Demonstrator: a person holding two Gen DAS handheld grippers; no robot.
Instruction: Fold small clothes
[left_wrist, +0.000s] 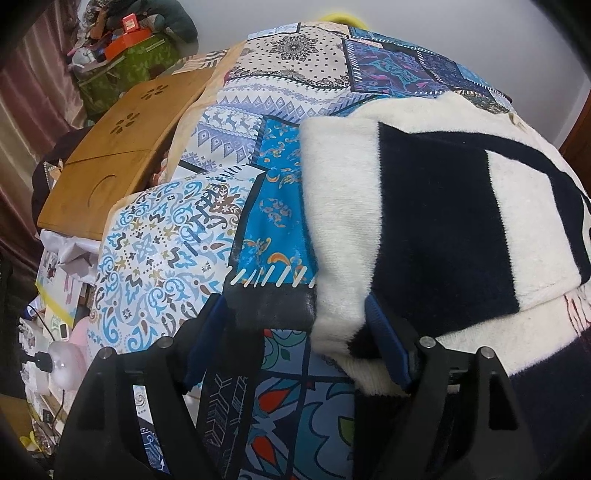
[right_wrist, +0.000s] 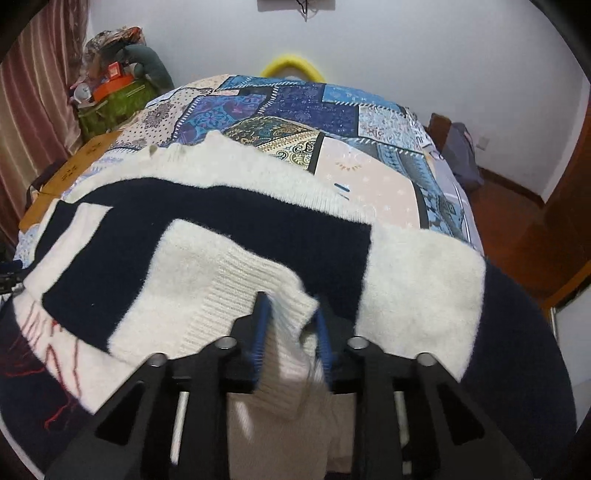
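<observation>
A cream and navy knit sweater (left_wrist: 424, 221) lies spread on a patchwork bedspread (left_wrist: 258, 166). My left gripper (left_wrist: 295, 325) is open at the sweater's left edge, its blue pads wide apart; the right pad (left_wrist: 384, 343) touches a cream fold and the left pad is over the bedspread. In the right wrist view the sweater (right_wrist: 221, 221) fills the near bed. My right gripper (right_wrist: 291, 314) is closed on its ribbed cream cuff (right_wrist: 284, 354), which runs between the blue pads and hangs toward the camera.
A wooden lap table (left_wrist: 122, 147) lies at the bed's left edge, with a cluttered green box (left_wrist: 125, 62) behind it. A yellow ring (right_wrist: 291, 64) shows past the bed's far end. A bag (right_wrist: 458, 155) and wooden floor lie to the right.
</observation>
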